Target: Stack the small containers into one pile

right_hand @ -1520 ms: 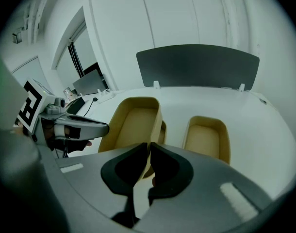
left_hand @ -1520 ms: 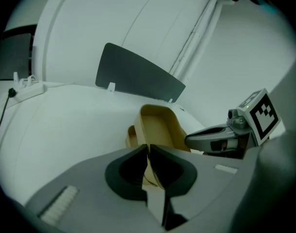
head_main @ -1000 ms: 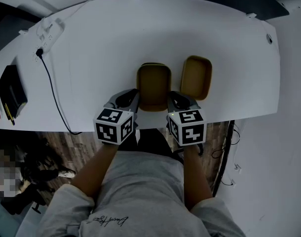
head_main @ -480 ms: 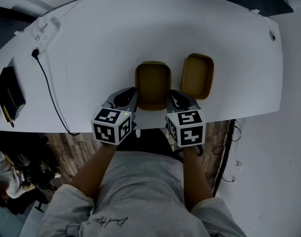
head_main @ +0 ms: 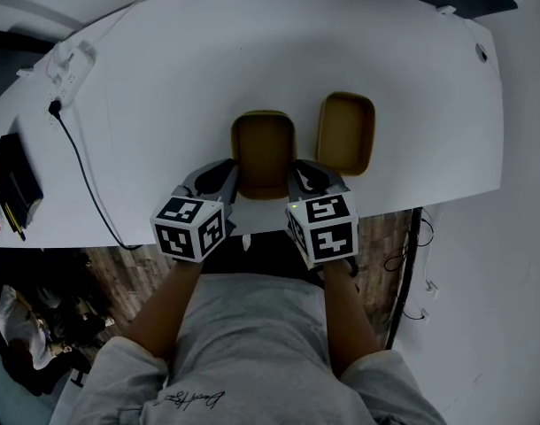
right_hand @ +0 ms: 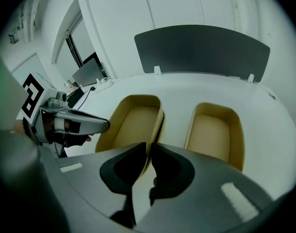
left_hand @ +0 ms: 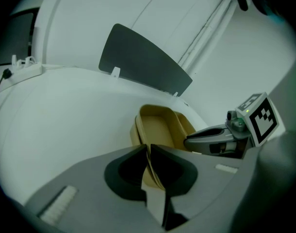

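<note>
Two small tan containers lie open side up on the white table (head_main: 164, 104). The near one (head_main: 263, 149) sits by the front edge, and the other (head_main: 345, 133) stands apart to its right. My left gripper (head_main: 227, 177) is shut on the near container's front left rim (left_hand: 157, 125), and the tan wall shows between its jaws (left_hand: 149, 154). My right gripper (head_main: 298, 177) is at the front right corner, its jaws (right_hand: 150, 152) closing with the rim (right_hand: 131, 123) pinched between them. The second container (right_hand: 211, 132) is untouched.
A power strip (head_main: 65, 65) with a black cable (head_main: 84, 166) lies at the table's far left, and a black box (head_main: 9, 180) sits near the left front edge. A dark panel (right_hand: 201, 50) stands at the far edge. The table's front edge runs just under both grippers.
The head view has drifted a little, so everything sits slightly further left. Both grippers stay at the near container's front corners, and the containers have not visibly moved.
</note>
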Demonstrator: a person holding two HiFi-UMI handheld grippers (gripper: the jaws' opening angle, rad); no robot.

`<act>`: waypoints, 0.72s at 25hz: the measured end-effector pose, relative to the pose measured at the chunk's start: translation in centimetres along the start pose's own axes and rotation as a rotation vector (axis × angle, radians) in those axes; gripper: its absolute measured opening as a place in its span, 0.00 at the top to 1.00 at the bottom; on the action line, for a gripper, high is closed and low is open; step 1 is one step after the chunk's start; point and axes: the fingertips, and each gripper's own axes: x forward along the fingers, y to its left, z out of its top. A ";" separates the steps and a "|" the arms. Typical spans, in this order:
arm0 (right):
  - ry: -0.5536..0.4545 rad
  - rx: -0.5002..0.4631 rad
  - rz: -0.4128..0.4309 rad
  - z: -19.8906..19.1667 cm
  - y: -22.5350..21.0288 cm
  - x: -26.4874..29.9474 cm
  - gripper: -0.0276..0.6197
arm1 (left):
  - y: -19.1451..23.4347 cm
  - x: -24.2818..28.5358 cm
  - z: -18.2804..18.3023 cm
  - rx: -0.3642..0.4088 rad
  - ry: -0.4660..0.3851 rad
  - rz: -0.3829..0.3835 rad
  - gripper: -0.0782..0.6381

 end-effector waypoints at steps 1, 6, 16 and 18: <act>-0.001 -0.008 -0.005 0.0 -0.1 0.0 0.87 | 0.0 0.0 0.0 0.006 -0.003 0.005 0.85; -0.007 -0.009 -0.013 -0.3 -0.5 -0.2 0.80 | 0.2 -0.2 0.4 0.056 -0.021 0.031 0.76; -0.066 0.033 -0.005 0.6 -1.0 -0.7 0.90 | 0.2 -0.5 1.6 0.055 -0.042 0.018 0.89; -0.064 0.053 0.009 0.7 -1.0 -1.0 0.91 | -0.1 -0.5 1.6 0.032 -0.027 -0.004 0.89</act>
